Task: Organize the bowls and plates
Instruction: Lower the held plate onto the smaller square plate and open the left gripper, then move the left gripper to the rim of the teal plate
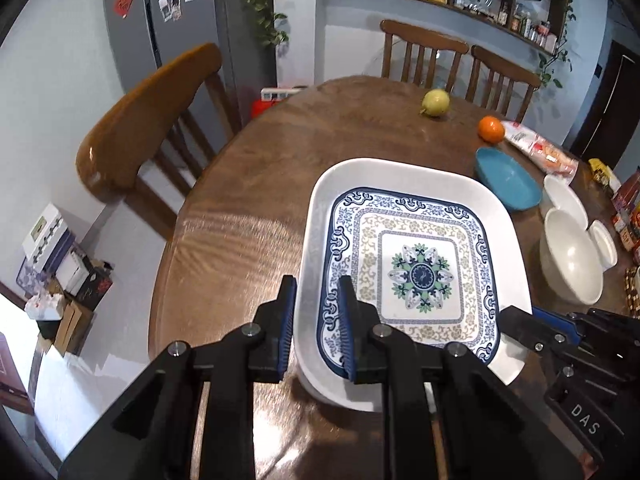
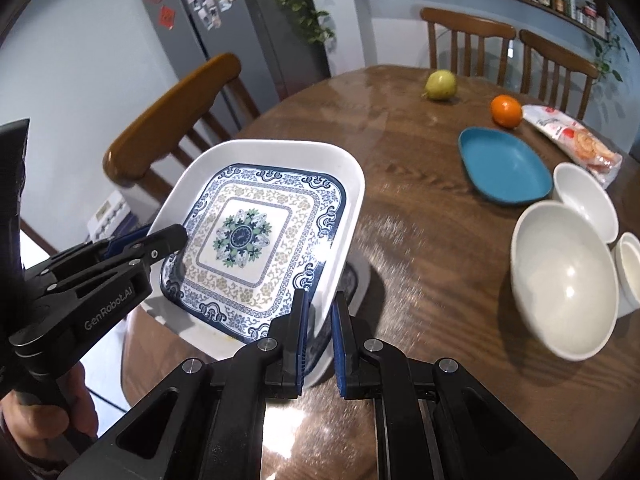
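Gripping the stacked plates (image 2: 256,232) by opposite rims, both grippers (image 1: 316,328) (image 2: 318,340) clamped narrow, risking the patterned plate (image 1: 416,276) sliding off if tilted.

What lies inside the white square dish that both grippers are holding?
A blue-patterned square plate lies nested in the white square dish. It covers the dish's floor, so anything beneath it cannot be seen.

The room is evenly bright with soft daylight, no hard shadows. The polished wooden table (image 1: 248,184) throws back pale glare in streaks along its near left edge, and its grain smears with motion blur. Both views bulge heavily, corners falling to black. A white highlight sits on the patterned plate (image 2: 244,236).
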{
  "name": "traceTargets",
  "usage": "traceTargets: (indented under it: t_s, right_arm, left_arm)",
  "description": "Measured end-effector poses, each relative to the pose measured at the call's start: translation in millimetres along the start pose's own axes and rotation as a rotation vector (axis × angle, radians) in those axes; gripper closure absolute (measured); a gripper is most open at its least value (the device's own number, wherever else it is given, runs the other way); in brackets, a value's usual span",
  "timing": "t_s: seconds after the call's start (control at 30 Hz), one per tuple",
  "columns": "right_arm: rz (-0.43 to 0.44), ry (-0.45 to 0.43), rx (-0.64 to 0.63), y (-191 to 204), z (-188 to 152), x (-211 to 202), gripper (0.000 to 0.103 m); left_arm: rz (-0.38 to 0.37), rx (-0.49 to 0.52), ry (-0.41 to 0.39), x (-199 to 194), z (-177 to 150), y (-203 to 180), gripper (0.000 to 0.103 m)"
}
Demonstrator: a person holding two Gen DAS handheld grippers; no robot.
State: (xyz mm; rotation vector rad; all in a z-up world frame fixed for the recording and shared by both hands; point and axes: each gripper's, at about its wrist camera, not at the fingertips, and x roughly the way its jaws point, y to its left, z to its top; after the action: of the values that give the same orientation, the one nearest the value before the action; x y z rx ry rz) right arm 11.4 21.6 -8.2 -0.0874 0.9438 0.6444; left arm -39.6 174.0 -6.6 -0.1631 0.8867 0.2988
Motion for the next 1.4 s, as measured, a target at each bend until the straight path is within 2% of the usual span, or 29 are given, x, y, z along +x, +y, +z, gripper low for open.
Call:
traceTargets:
  t_s: [0.47,0.67,1.07,1.1,1.17,1.23,1.33,1.4]
  right_arm:
    - [0.008,0.095,0.035,1,-21,29,0.09]
    - [-0.002,0.128,0.03,5,-27,37,0.087]
    - [-0.024,0.126,0.012,8,-31,35,0.083]
    - [-0.027,0.124,0.013,7,-31,34,0.083]
    - [-0.028,0.127,0.015,6,-31,33,0.082]
    - [-0.03,0.118,0.014,4,-31,30,0.082]
    - [-0.06,0.078,0.0,2,-28,20,0.08]
    - [-0.057,0.047,0.004,-2,-23,12,0.074]
  left_arm:
    - [-0.023,0.003,0.12,34,-19,10,0.084]
    - [-0.011,0.046,0.133,41,-16,9,0.084]
    - [-0.025,0.071,0.144,44,-17,6,0.082]
    - [-0.018,0.074,0.138,43,-16,6,0.081]
    - [-0.009,0.078,0.127,41,-15,5,0.071]
    - [-0.008,0.074,0.115,38,-13,6,0.053]
    - [-0.012,0.066,0.098,31,-10,5,0.033]
    - [-0.024,0.065,0.091,25,-8,2,0.029]
